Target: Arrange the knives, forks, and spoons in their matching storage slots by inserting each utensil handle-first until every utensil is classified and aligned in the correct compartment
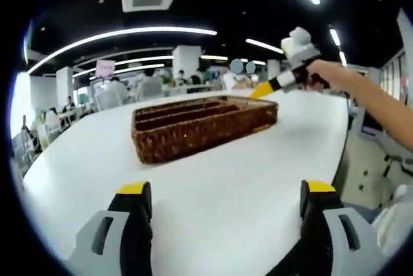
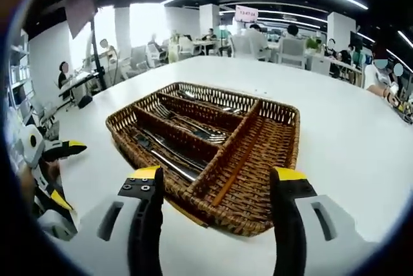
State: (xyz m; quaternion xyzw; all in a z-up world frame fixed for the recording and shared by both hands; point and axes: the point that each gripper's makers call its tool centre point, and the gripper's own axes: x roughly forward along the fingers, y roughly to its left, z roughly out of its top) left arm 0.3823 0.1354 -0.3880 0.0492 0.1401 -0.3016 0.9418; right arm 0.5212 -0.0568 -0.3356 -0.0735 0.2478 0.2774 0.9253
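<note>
Your wicker tray (image 2: 274, 135) sits on the white table (image 2: 342, 140). Its three long slots run parallel, with utensils (image 2: 187, 129) lying lengthwise inside; their number is unclear. The broad side compartment holds nothing. Your left gripper (image 1: 226, 205) and right gripper (image 2: 213, 192) both stand wide open, grasping nothing.

Bright indoor scene, lit from above by long ceiling light strips (image 1: 122, 33), blown out to pure white. Window (image 2: 145, 23) at back of right gripper view overexposed. White table (image 1: 245, 179) glossy, mild glare, soft faint shadow under wicker tray (image 2: 258, 160). Strong fisheye bending: strips and table edge curve. Background people soft, low detail. Tray weave fairly sharp. Jaws at bottom slightly blurred, near edges smeared.
</note>
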